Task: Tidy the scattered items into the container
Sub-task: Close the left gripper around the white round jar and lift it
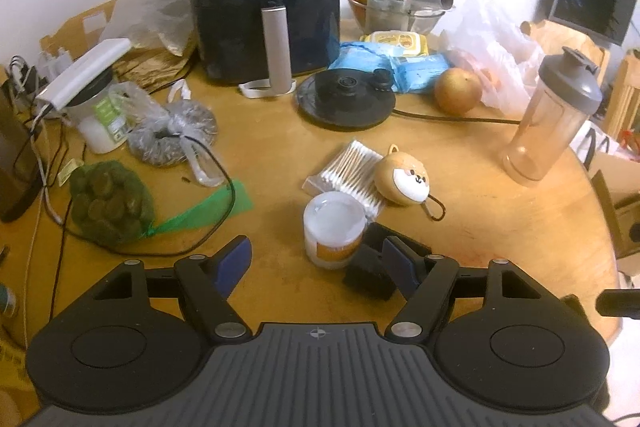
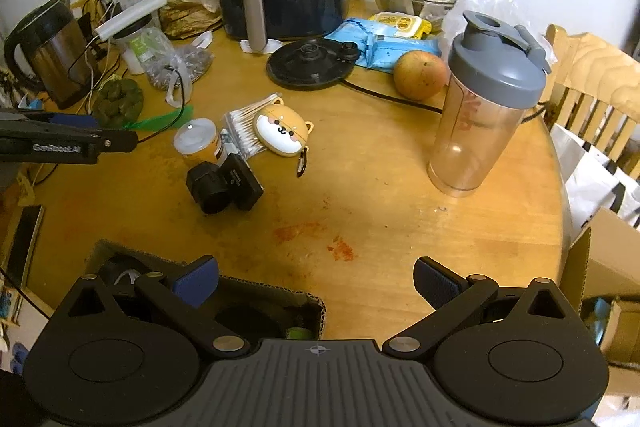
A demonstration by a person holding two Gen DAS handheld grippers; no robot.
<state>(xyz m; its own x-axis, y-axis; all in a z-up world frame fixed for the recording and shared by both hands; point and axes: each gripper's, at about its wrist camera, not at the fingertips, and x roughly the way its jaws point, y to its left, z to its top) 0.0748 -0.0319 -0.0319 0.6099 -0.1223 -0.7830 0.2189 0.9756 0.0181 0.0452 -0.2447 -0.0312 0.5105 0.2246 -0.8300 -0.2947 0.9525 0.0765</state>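
The left claw (image 1: 316,267) hangs over the wooden counter (image 1: 460,227) with its blue pads spread wide and nothing between them, released and tilted down toward a small cluster of loose things, which suggests it is lining up a pick. Nearest to it stands a small white-lidded jar (image 1: 334,227), upright, with a black adapter (image 1: 370,273) touching its right side and partly hidden behind the right pad. Just beyond lie a packet of cotton swabs (image 1: 354,173) and a dog-faced pouch (image 1: 406,177), side by side and touching.

The right claw (image 2: 316,287) is also released and empty. It sits above the near edge of the counter, directly over an open cardboard box (image 2: 312,303) with dark shapes inside; this is probably the container, kept close so each item has a short trip.

The shaker bottle (image 2: 480,99) and the orange (image 2: 420,75) stand well apart from the cluster, further right.
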